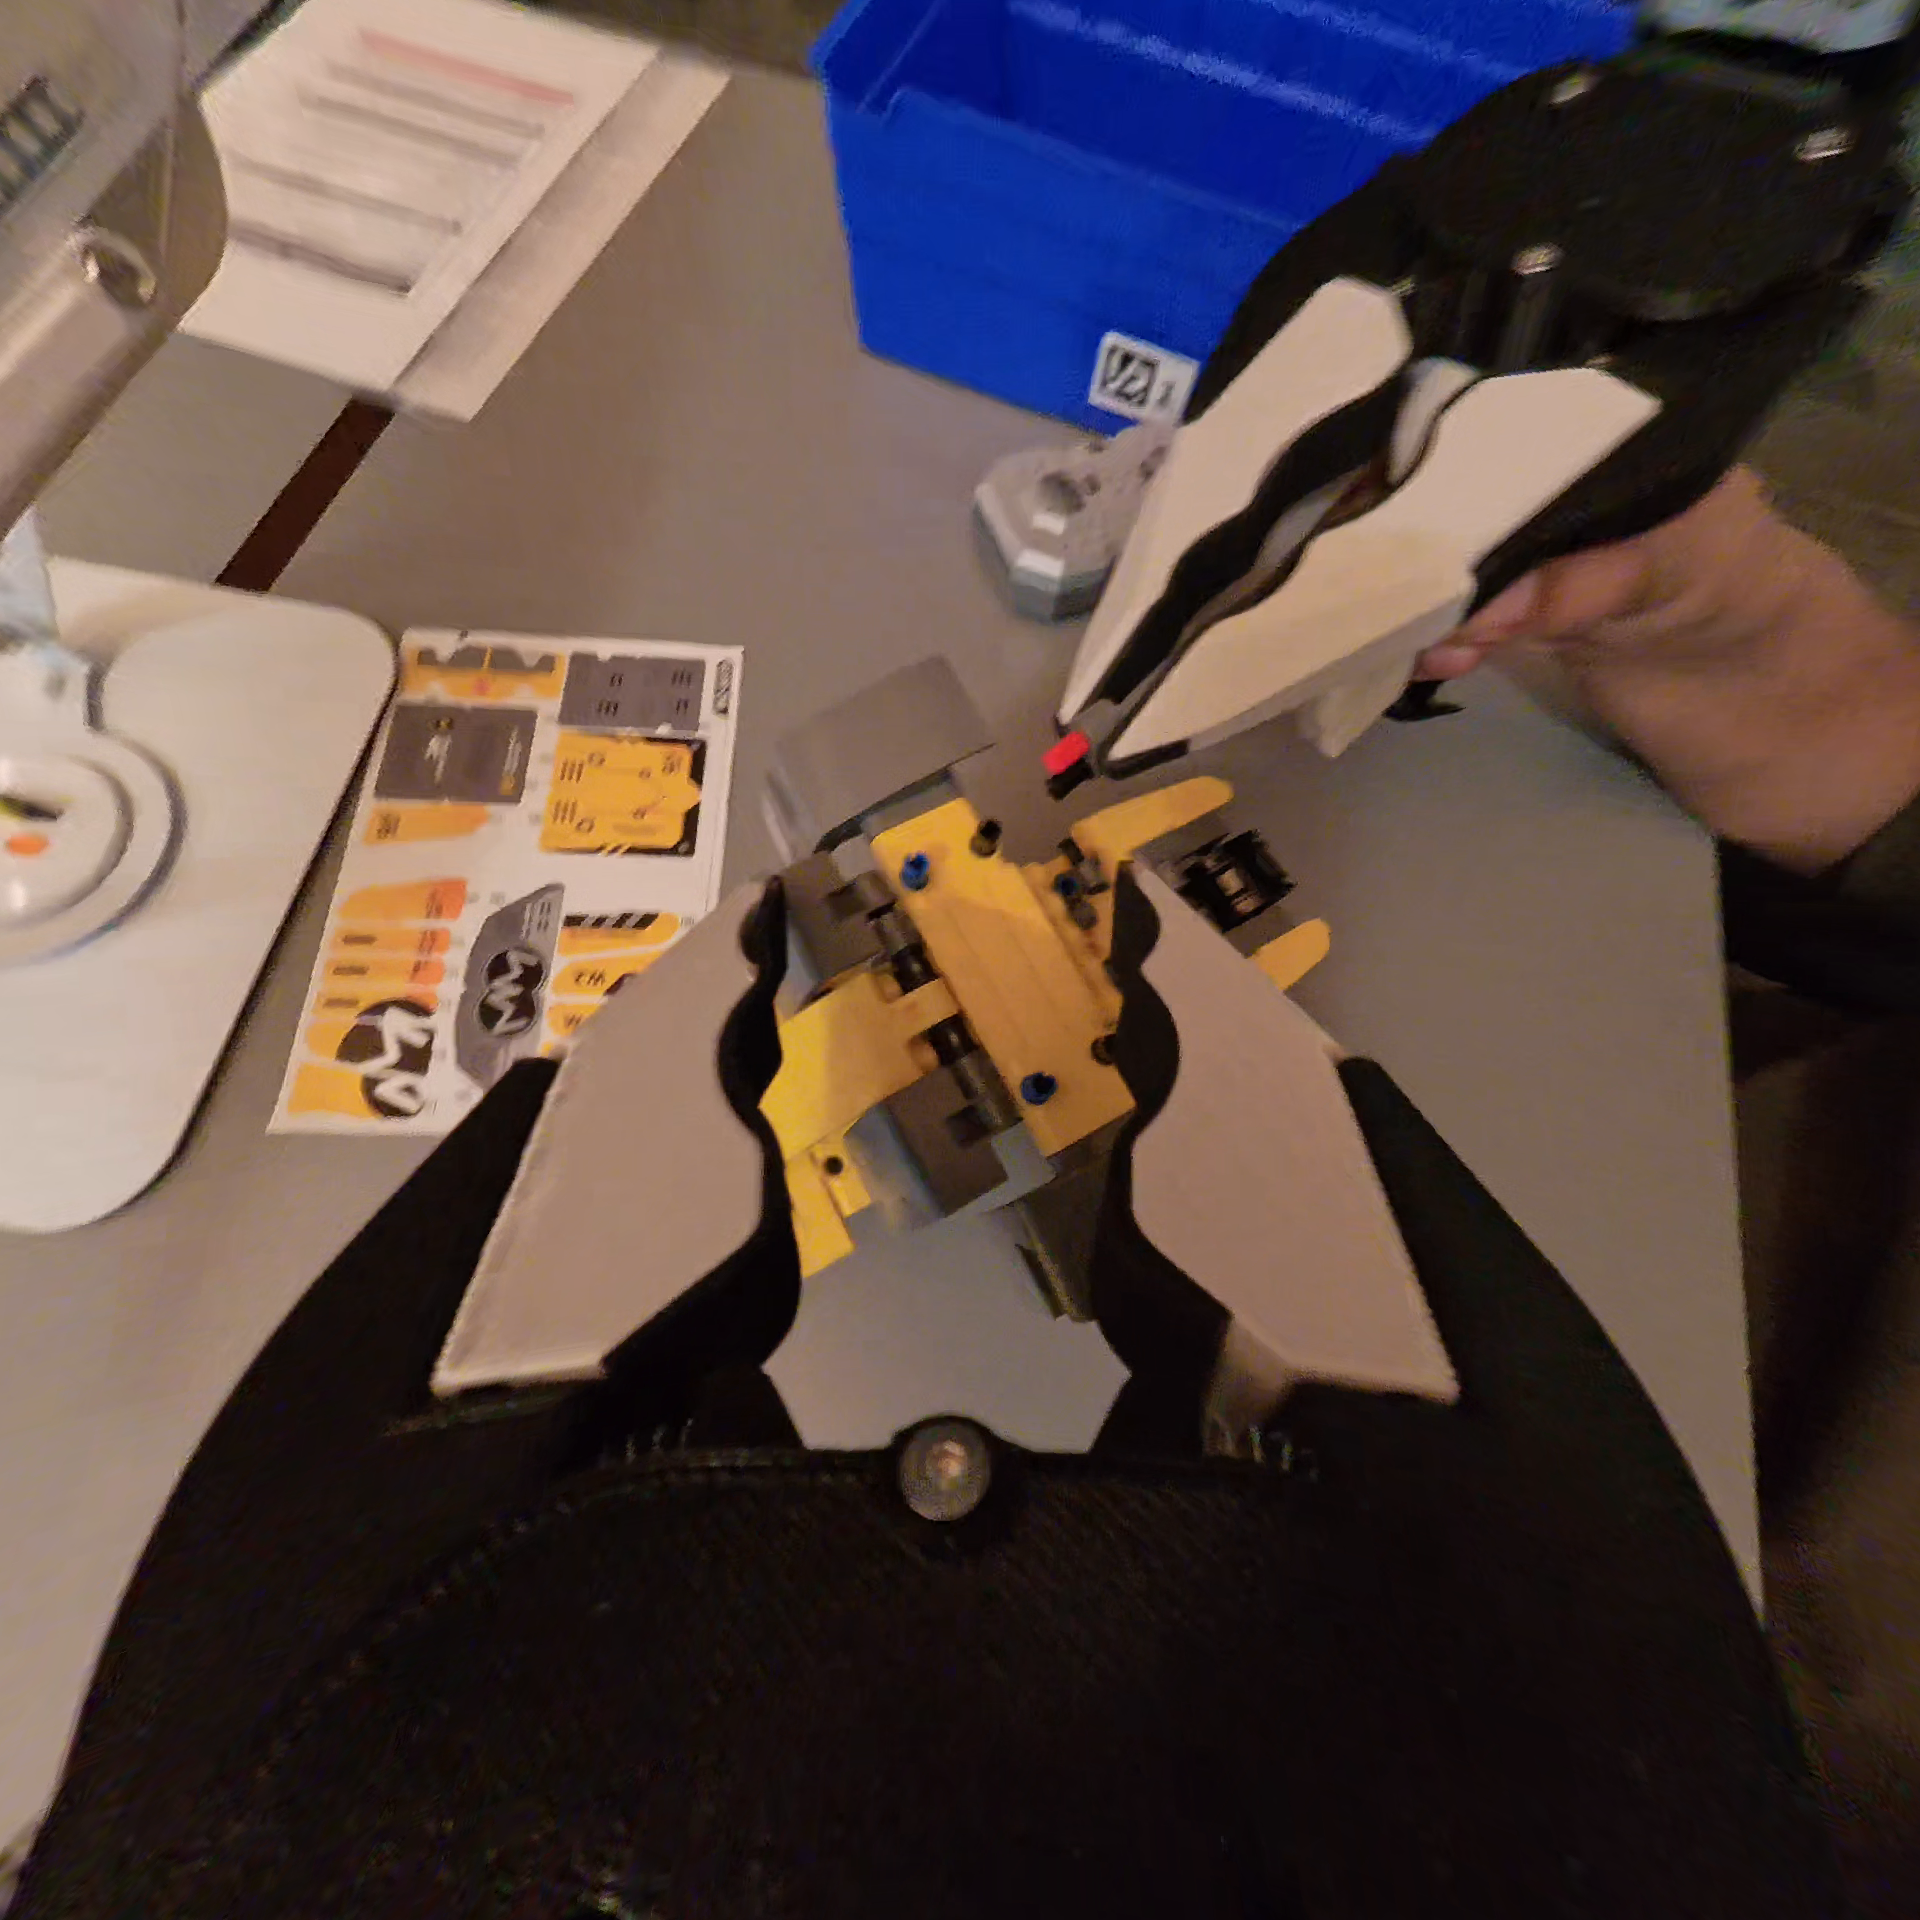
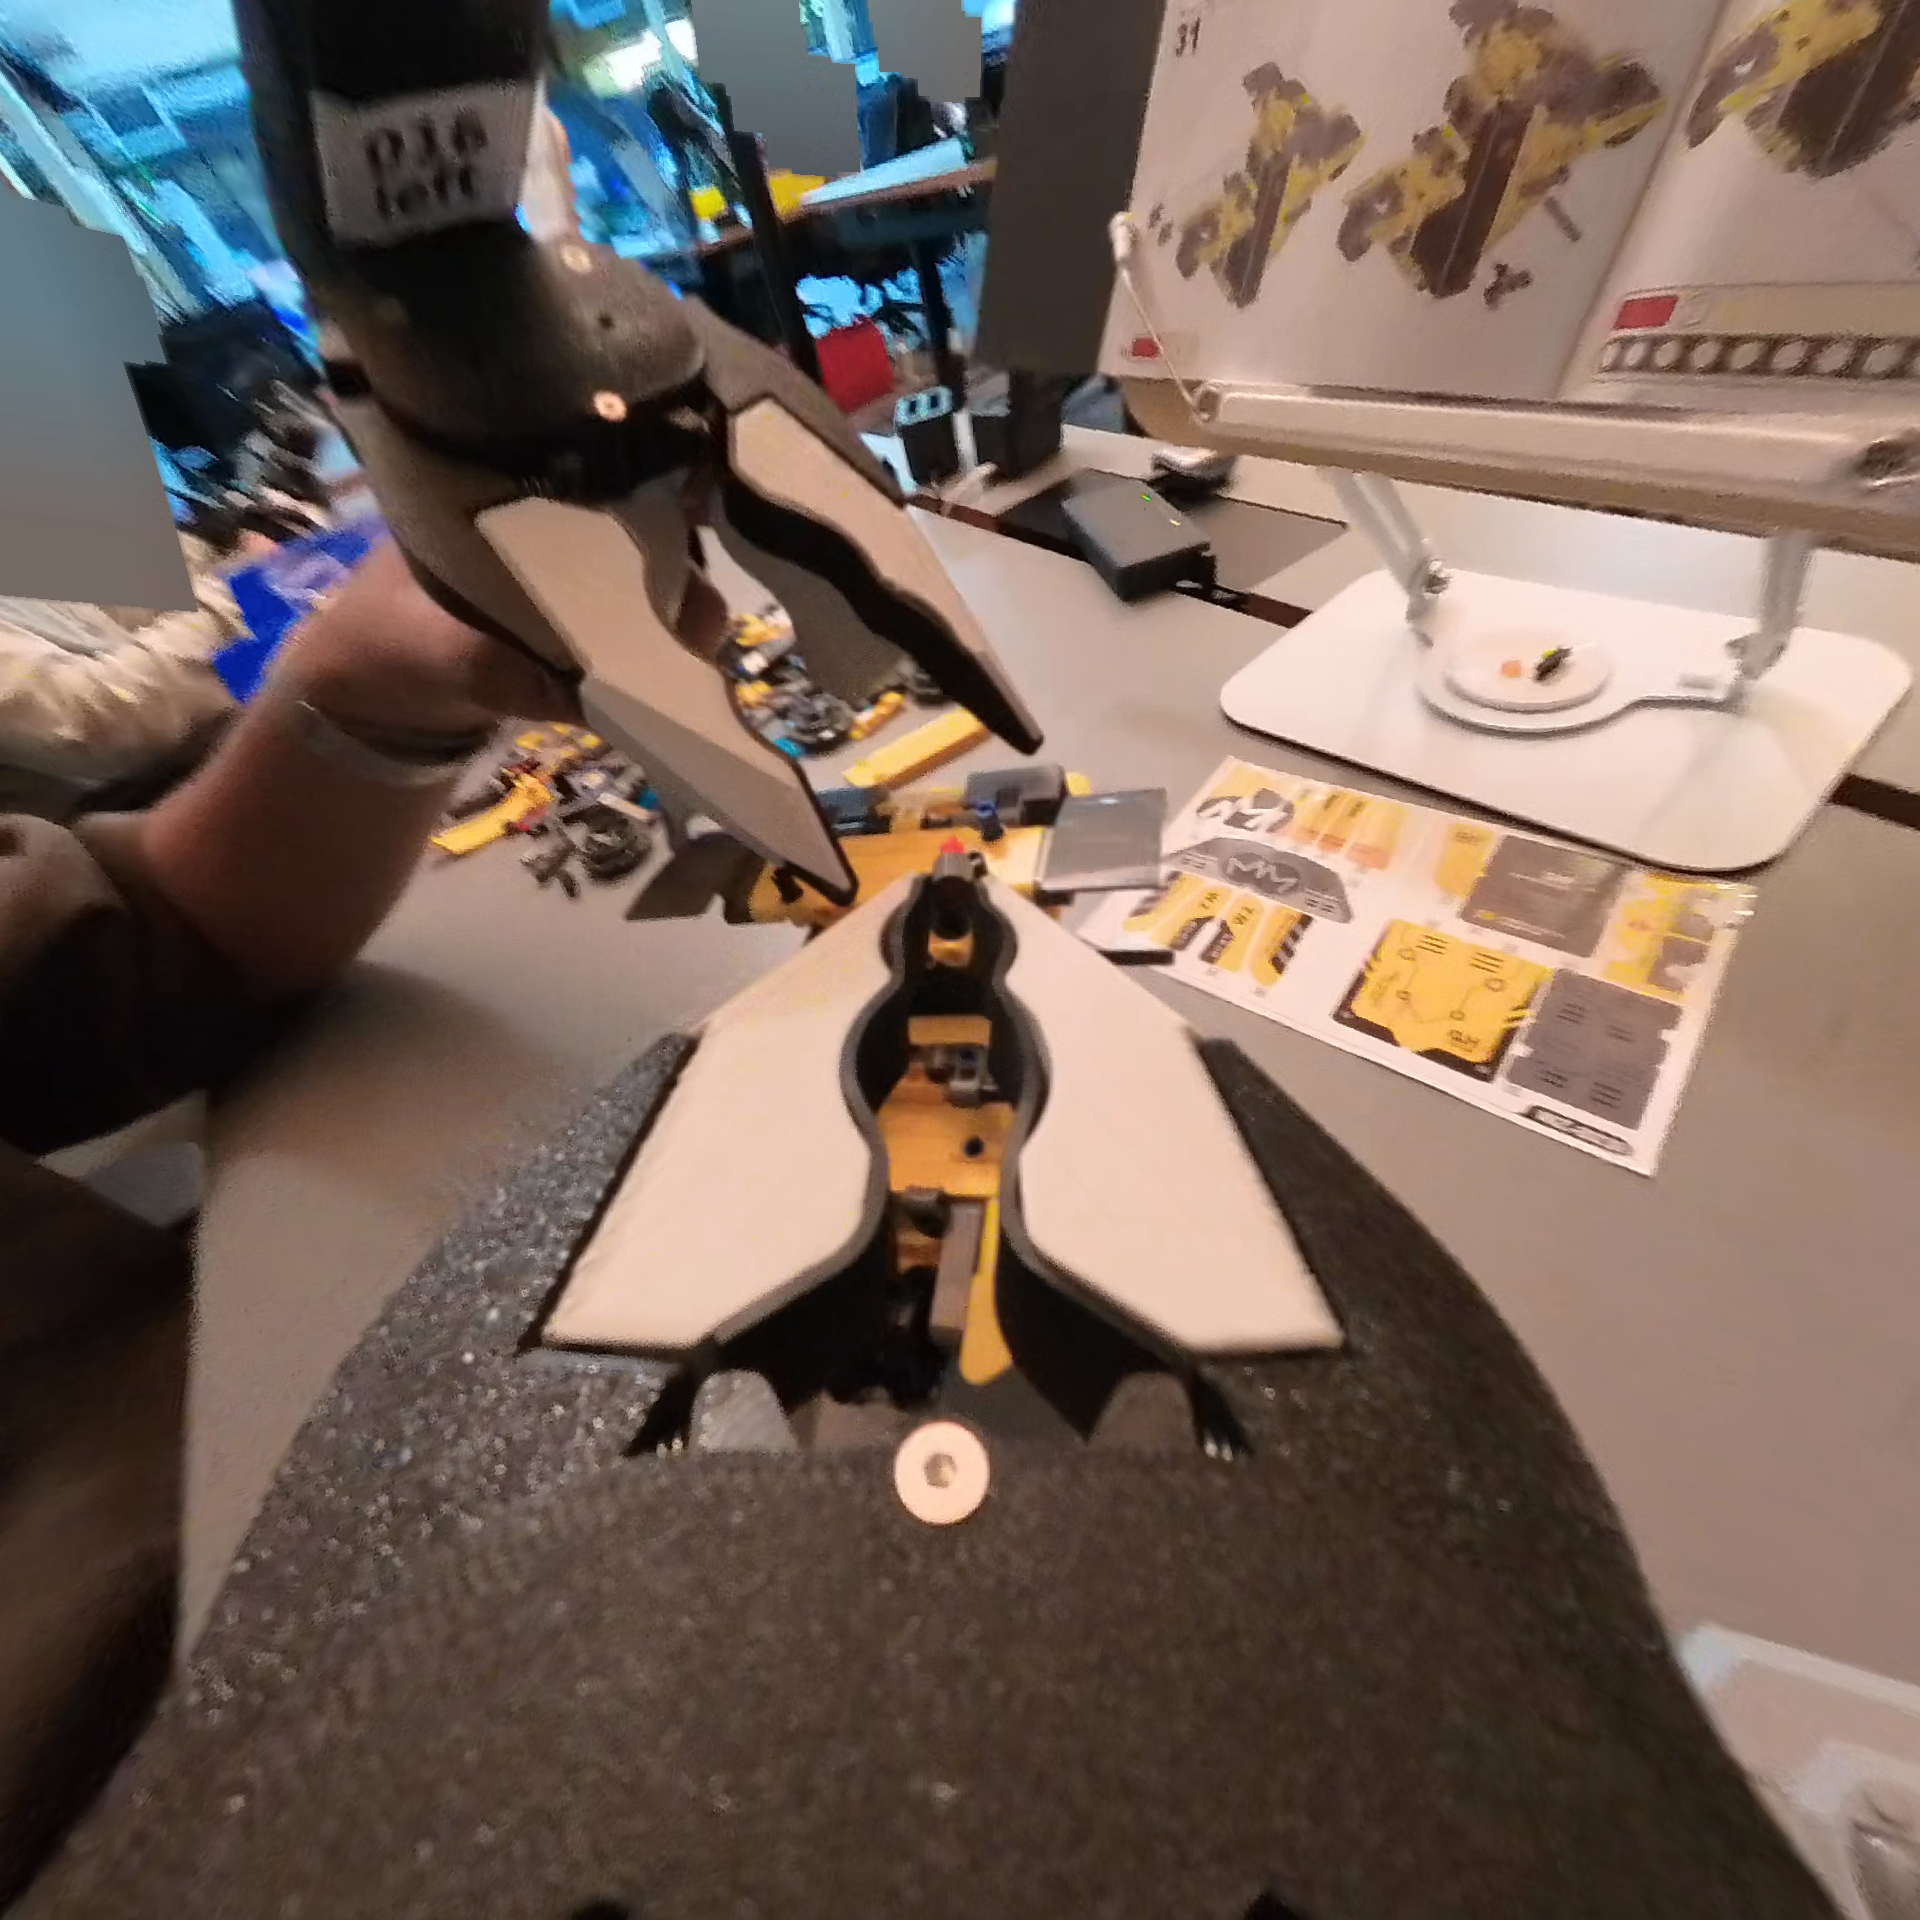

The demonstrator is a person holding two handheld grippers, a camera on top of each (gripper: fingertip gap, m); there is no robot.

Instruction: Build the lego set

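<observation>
Yellow and grey brick parts make up a small model (image 1: 940,1023) that is clamped between the two pale fingers of the left gripper (image 1: 940,935), with the model's sides pressed against the wavy inner edges of the fingers. In the left wrist view the model is seen near the centre of the frame, tilted so that its long axis runs from about 7 o'clock to 1 o'clock, over a grey table (image 1: 675,468).

At about 1 o'clock from the model, the right gripper (image 1: 1075,753) is seen with its fingers nearly closed, and a small red and black piece (image 1: 1065,756) is pinched at their tips, just beside the model's upper end. In the right wrist view the same piece (image 2: 951,868) is seen at the fingertips of the right gripper (image 2: 951,883); whether it touches the model cannot be told.

A sticker sheet (image 1: 509,873) printed in yellow, grey and orange is laid flat at 9 o'clock from the model. A white stand base (image 1: 208,883) is placed farther out at 9 o'clock, and an open instruction booklet (image 2: 1507,187) is held on it. A blue bin (image 1: 1039,208) is set at 12 o'clock, and a grey part (image 1: 1049,520) lies before it. Loose pieces (image 2: 582,800) are scattered on the table beyond the left gripper (image 2: 935,810).
</observation>
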